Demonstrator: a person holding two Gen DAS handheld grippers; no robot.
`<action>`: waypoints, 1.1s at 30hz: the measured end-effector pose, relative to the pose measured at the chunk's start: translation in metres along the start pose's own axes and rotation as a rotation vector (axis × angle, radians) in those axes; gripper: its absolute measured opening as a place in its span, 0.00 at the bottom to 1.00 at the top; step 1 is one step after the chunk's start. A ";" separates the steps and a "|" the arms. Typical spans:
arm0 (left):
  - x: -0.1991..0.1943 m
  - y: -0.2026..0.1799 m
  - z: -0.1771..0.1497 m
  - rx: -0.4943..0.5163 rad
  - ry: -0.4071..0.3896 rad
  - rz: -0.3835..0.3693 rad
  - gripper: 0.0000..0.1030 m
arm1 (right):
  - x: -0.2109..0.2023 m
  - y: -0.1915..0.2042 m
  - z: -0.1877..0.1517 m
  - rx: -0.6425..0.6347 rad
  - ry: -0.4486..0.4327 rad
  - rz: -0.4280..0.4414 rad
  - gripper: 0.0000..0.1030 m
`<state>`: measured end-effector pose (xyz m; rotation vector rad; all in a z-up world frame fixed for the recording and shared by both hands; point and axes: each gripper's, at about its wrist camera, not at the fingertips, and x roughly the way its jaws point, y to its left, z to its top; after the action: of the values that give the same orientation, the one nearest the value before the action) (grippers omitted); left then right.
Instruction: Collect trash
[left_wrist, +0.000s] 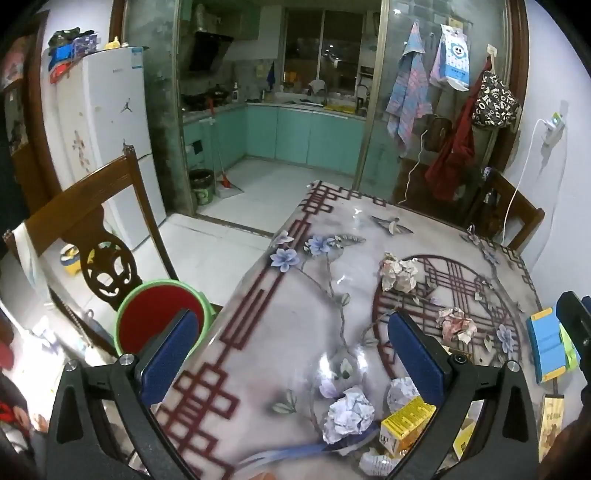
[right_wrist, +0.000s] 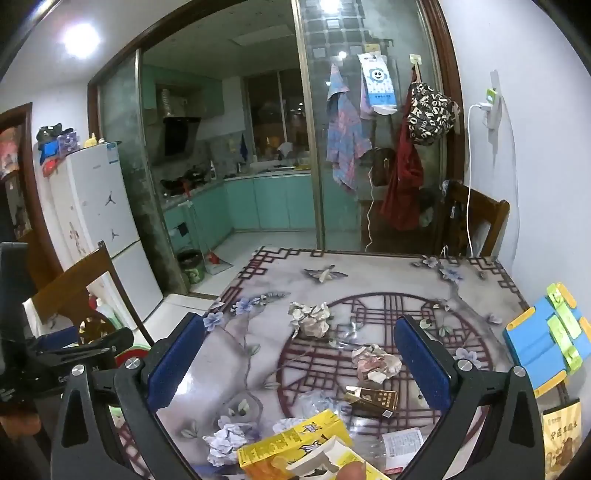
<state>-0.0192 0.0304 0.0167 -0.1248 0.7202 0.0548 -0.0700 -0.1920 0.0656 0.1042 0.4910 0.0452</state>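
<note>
Trash lies on the patterned table (left_wrist: 295, 295): a far crumpled paper (left_wrist: 399, 275) (right_wrist: 310, 315), a pinkish crumpled paper (left_wrist: 456, 325) (right_wrist: 375, 363), a white-blue crumpled paper (left_wrist: 347, 413) (right_wrist: 225, 441), a yellow box (left_wrist: 404, 422) (right_wrist: 295, 443) and a dark brown carton (right_wrist: 373, 400). My left gripper (left_wrist: 291, 354) is open and empty above the table's left edge. My right gripper (right_wrist: 299, 362) is open and empty above the table's middle. A green bin with a red liner (left_wrist: 159, 314) stands left of the table.
A wooden chair (left_wrist: 88, 229) stands left behind the bin. A blue and yellow holder (right_wrist: 546, 343) and a snack bag (right_wrist: 561, 439) lie at the table's right edge. Another chair (right_wrist: 476, 218) stands at the far right. A fridge (left_wrist: 99, 122) stands beyond.
</note>
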 end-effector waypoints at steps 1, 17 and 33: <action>-0.001 0.002 0.001 0.000 0.002 0.000 1.00 | 0.000 0.001 0.000 -0.004 0.000 -0.002 1.00; 0.000 -0.004 -0.004 0.008 0.001 0.006 1.00 | -0.002 0.003 -0.003 -0.006 0.020 -0.018 1.00; 0.000 0.000 -0.002 0.009 0.002 0.006 1.00 | -0.002 0.001 -0.002 -0.007 0.025 -0.022 1.00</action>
<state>-0.0210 0.0298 0.0153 -0.1140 0.7229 0.0568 -0.0726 -0.1910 0.0645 0.0916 0.5166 0.0264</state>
